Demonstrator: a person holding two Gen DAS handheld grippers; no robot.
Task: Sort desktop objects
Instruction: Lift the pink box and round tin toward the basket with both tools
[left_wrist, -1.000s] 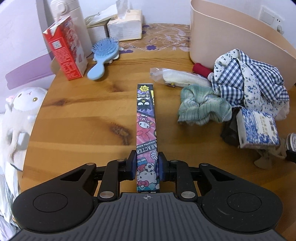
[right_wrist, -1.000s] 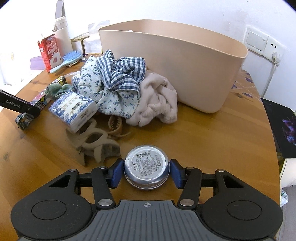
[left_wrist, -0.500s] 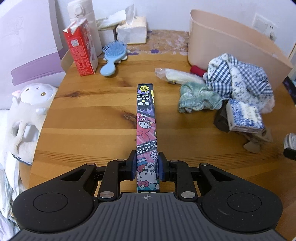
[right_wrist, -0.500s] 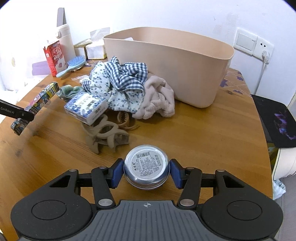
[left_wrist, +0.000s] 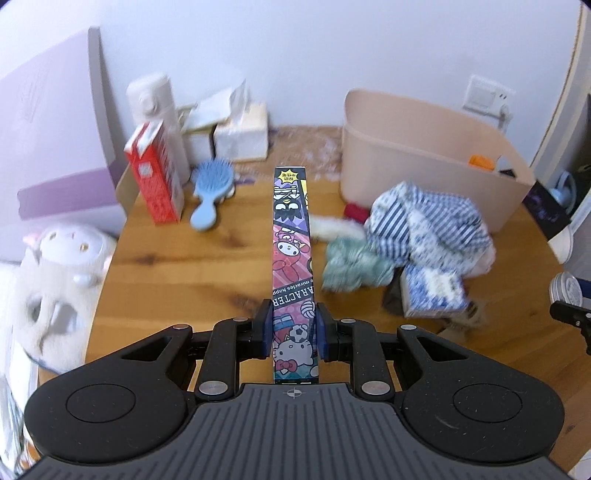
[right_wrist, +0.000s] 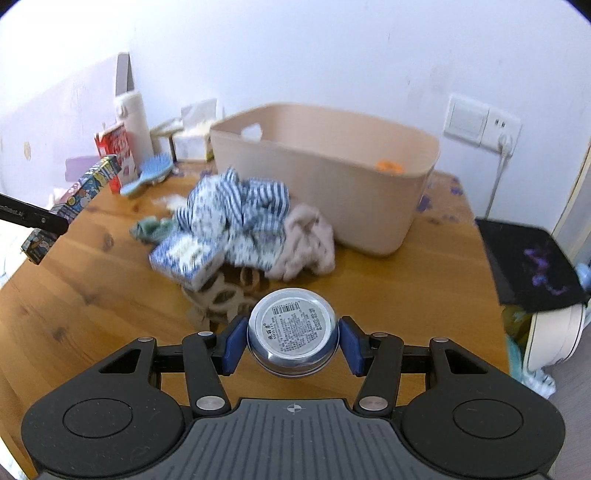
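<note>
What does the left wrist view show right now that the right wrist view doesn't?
Only the left wrist view: the white plush toy off the table's edge, and the left gripper clamped on the long cartoon box.

Only the right wrist view: the right gripper clamped on the round tin, and the beige hair claw.

Both: beige bin, blue hairbrush, fabric pile.

- Long cartoon-character box (left_wrist: 293, 258), printed with cat and rabbit figures: the letters "ARACTER" and, beside them, "miracles happ", both cut off.
- Round metal tin (right_wrist: 293, 329), white label: a barcode and small print too fine to read.
</note>
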